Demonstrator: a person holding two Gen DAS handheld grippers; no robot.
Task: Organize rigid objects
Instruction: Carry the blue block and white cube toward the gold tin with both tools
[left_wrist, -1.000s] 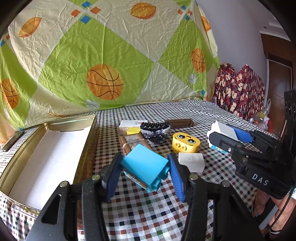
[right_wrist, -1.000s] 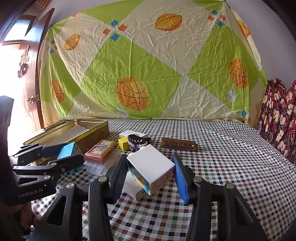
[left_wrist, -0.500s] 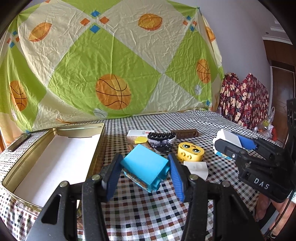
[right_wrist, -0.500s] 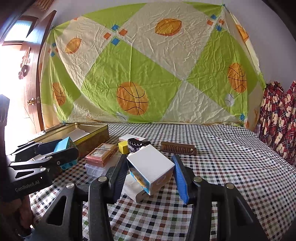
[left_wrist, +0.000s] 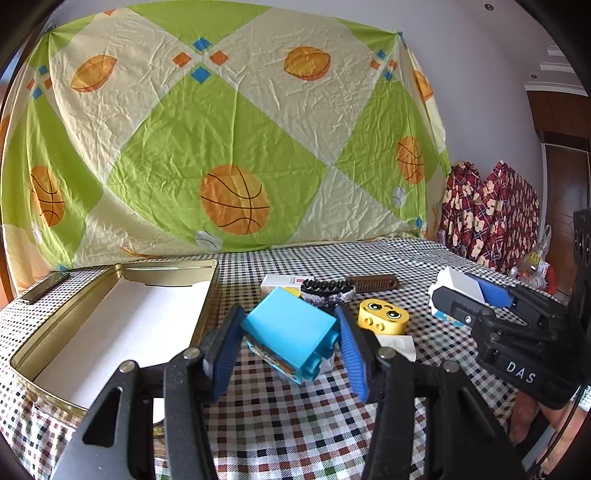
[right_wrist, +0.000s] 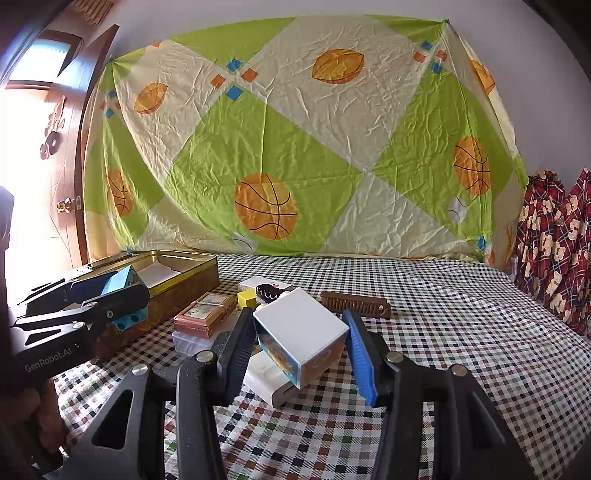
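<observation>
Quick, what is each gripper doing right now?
Left gripper: shut on the blue toy block, lifted off the table.
Right gripper: shut on the white toy block, also lifted.

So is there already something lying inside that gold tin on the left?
No, the gold tin shows only its bare white bottom, and the blue block hangs outside it in the left gripper.

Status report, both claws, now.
Left claw shut on blue block. Right claw shut on white block. Gold tin open, path clear.
</observation>
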